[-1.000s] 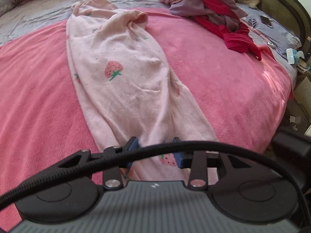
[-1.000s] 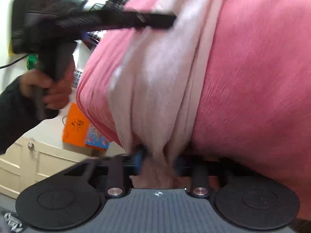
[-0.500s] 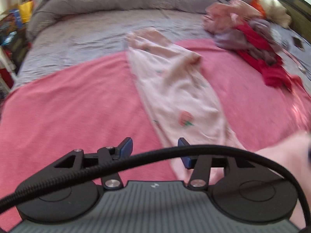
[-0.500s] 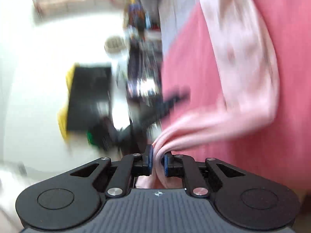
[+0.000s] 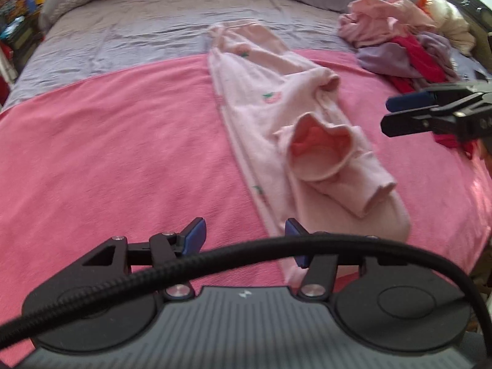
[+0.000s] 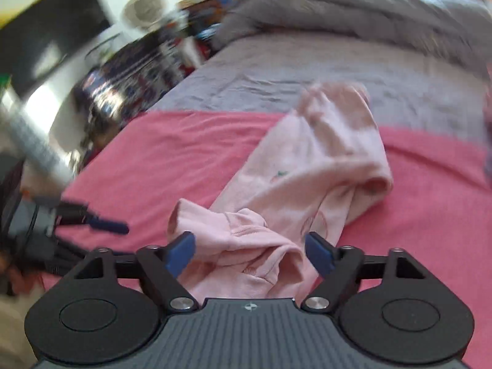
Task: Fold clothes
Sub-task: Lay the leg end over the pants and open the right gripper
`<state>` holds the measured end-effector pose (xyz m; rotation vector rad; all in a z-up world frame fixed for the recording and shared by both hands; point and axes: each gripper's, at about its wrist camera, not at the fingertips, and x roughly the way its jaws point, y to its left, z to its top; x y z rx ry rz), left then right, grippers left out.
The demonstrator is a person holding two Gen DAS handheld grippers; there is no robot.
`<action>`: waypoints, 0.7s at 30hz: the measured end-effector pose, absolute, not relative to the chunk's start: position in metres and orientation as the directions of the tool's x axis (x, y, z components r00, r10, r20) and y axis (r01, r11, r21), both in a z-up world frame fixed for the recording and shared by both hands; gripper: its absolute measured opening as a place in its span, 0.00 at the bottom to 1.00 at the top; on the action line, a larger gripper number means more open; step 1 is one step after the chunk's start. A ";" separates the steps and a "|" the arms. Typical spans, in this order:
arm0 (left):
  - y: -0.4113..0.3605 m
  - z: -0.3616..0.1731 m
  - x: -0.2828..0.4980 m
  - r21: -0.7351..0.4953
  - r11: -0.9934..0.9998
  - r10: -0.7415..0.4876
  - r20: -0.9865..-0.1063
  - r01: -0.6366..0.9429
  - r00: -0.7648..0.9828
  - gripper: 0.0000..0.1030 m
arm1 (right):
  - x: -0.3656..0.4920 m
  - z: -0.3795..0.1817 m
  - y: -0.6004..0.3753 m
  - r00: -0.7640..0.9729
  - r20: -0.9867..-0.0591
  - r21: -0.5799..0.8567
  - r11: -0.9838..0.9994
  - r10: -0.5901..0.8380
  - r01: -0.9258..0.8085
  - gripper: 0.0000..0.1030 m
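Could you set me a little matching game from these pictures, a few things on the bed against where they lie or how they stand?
Things:
1. strawberry-print garment
2. pile of clothes
3. pink blanket
4. right claw

Descriptions:
A. heaped at the bed's far right corner
B. spread across the near part of the bed
C. jaws opening, loose cloth between them, pads not pressing it
D. lying lengthwise, its near end folded back on itself

Pairs: 1-D, 2-A, 3-B, 4-C

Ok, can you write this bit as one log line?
step: fold | pink pants: lower end folded up on blanket | right gripper: opening, released | left gripper: open, empty
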<state>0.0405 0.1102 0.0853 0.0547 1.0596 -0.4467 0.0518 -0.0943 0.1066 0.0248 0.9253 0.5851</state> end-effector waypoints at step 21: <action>0.077 0.099 0.187 -0.241 0.879 -0.444 -0.729 0.411 0.521 0.70 | 0.133 0.081 -0.079 0.516 -0.831 -0.126 0.834 0.207 -0.537 0.75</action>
